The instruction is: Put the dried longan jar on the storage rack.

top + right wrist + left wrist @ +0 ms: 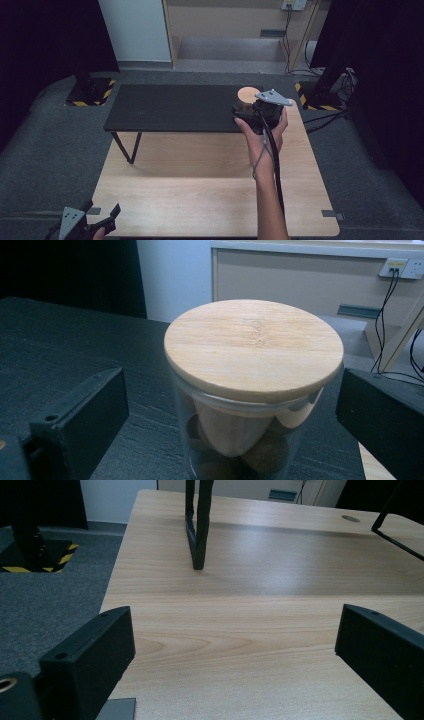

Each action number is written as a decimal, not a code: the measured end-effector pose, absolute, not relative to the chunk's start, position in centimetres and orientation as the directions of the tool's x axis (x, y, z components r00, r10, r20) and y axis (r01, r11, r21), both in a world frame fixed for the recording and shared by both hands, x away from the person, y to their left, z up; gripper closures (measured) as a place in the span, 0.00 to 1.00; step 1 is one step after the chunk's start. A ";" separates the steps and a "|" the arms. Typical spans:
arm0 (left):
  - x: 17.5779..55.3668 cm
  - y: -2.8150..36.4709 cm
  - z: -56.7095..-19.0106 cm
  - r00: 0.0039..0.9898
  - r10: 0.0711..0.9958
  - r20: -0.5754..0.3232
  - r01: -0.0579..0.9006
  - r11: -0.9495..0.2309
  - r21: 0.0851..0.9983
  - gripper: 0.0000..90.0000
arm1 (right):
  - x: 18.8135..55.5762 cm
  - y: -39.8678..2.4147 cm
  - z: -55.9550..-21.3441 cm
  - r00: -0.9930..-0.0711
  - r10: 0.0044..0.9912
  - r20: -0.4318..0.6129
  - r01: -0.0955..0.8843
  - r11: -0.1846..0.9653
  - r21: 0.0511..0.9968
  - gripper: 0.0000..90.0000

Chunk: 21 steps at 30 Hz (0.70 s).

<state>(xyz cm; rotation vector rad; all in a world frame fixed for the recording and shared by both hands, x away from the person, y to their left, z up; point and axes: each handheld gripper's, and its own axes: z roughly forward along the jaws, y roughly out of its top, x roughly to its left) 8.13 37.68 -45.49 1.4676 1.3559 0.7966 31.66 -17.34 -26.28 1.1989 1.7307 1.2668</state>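
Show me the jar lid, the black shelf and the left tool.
jar lid (253, 347), right gripper view, middle of its wooden top.
black shelf (170, 106), high view, bare top surface.
left tool (102, 212), high view, midway between its open jaws.

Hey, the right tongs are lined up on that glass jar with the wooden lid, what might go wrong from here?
1. The jar has smooth glass walls, and the right tongs stand open on either side of it; a light squeeze may let it slip.
2. The wooden lid only seems to rest on the rim, so it may come off if the jar tips.
3. The jar stands near the right end of the black shelf; a nudge might push it off.
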 end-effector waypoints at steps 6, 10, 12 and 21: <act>8.1 37.7 -45.5 0.172 0.976 -0.135 0.357 0.066 0.932 0.01 | 31.2 -17.5 -26.3 -0.364 0.931 0.005 0.270 0.100 0.958 0.01; 8.1 37.7 -45.5 0.170 0.976 -0.136 0.355 0.068 0.932 0.01 | 30.9 -17.4 -26.2 -0.368 0.930 0.001 0.264 0.104 0.959 0.01; 8.1 37.7 -45.5 0.172 0.976 -0.136 0.356 0.067 0.932 0.01 | 30.7 -17.4 -26.1 -0.371 0.929 -0.004 0.263 0.109 0.959 0.01; 8.1 37.7 -45.5 0.173 0.976 -0.136 0.356 0.067 0.932 0.01 | 29.8 -17.7 -26.4 -0.369 0.930 -0.008 0.259 0.110 0.960 0.01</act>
